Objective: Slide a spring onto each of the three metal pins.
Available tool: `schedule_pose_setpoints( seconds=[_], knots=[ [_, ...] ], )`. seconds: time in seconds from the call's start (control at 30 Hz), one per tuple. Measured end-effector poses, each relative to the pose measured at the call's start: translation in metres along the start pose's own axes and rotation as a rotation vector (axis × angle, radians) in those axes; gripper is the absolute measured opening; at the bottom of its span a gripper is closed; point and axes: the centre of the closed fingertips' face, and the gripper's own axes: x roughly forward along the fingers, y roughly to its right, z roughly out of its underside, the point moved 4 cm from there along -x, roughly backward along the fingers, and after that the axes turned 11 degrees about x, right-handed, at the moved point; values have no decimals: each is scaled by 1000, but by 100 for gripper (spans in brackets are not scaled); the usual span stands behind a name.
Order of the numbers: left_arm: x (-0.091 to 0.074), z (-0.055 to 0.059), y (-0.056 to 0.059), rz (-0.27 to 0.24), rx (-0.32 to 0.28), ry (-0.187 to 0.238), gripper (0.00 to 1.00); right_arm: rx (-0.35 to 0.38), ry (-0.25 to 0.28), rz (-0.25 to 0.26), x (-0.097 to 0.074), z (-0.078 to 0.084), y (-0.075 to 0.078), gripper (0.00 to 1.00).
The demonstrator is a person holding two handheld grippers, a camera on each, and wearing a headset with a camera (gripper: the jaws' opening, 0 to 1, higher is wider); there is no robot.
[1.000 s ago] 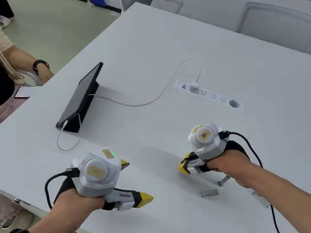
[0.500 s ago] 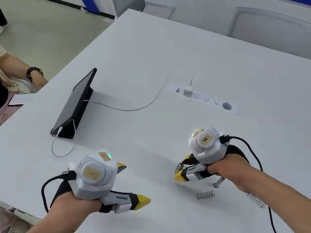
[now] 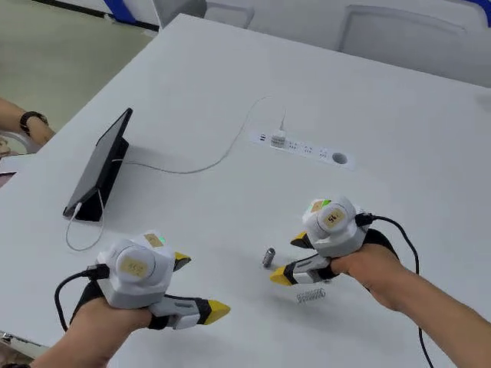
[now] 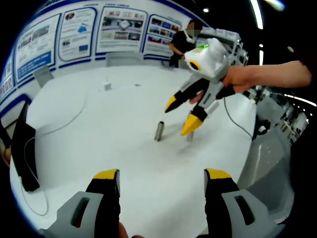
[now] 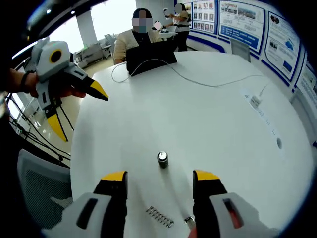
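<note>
A short metal pin stands upright on the white table, just ahead of my right gripper, whose yellow-tipped jaws are open and hold nothing. In the right gripper view the pin sits between and beyond the jaws of the right gripper. A spring lies on the table below them, and a second pin is by the right jaw. The spring lies beside the right hand. My left gripper hovers open at the near left, empty, with the pin far ahead of it.
A tablet on a stand is at the left with a white cable running to a power strip in the middle. Chairs stand at the far edge. A person's arm rests at the left.
My right gripper has opened and drawn slightly back, leaving a pin standing free on the table ahead of its jaws. The left gripper has stayed about where it was. The head camera has shifted.
</note>
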Motion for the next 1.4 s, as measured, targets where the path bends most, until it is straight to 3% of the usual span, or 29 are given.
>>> schedule_pose_setpoints(
  seconds=[0.23, 0.67, 0.93, 1.1, 1.4],
  knots=[
    [-1, -2, -2, 4, 6, -4, 70, 69, 83, 17, -23, 1, -1, 60],
    [-1, 0, 1, 9, 5, -9, 71, 125, 174, 40, -58, 13, -9, 68],
    [2, -4, 1, 11, 6, -2, 72, 198, 221, 54, -64, 32, -16, 69],
    [6, -6, 4, 22, 3, 3, 72, 241, 222, 51, -61, 51, -21, 71],
    [9, -10, 7, 33, 15, 3, 72, 321, 260, 77, -62, 71, -17, 71]
  ],
)
